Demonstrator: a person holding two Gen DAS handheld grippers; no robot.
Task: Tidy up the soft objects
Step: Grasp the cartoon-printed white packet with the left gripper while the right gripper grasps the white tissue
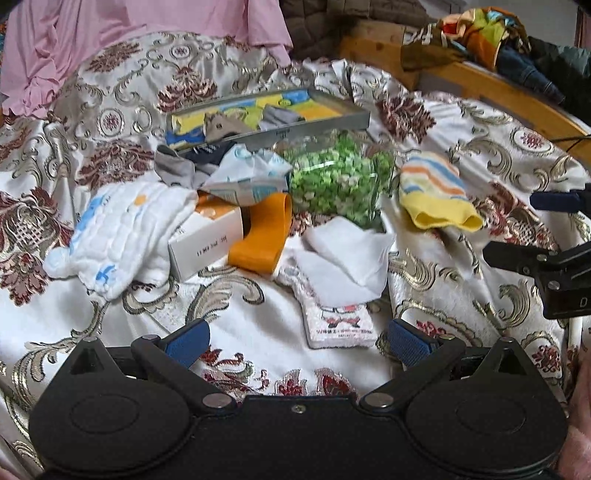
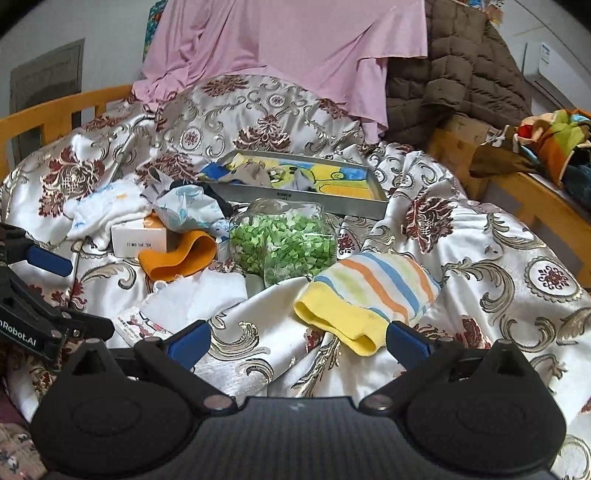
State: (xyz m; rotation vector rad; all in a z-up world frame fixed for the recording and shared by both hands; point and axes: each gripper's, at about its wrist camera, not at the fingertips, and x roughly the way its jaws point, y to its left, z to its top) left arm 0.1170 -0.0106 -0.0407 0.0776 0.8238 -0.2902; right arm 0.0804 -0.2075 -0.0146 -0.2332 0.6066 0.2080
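Note:
Soft items lie scattered on a patterned bedspread (image 1: 258,325). A striped sock with a yellow cuff (image 1: 436,192) (image 2: 373,295) lies at the right. A white cloth (image 1: 347,258) (image 2: 199,295) lies over a small printed towel (image 1: 340,325). An orange band (image 1: 262,236) (image 2: 177,258), a white quilted cloth (image 1: 122,236) (image 2: 103,210) and grey socks (image 1: 177,166) lie nearby. A metal tray (image 1: 325,123) (image 2: 303,199) at the back holds folded cloths. My left gripper (image 1: 297,343) is open and empty before the printed towel. My right gripper (image 2: 297,341) is open and empty, its right finger beside the sock's cuff.
A clear bag of green pieces (image 1: 336,177) (image 2: 284,240) sits mid-bed. A white box (image 1: 207,240) (image 2: 140,236) lies by the orange band. Pink fabric (image 2: 288,51) and a brown quilted coat (image 2: 454,81) hang behind. A wooden bed rail (image 1: 491,85) carries piled clothes (image 1: 480,33).

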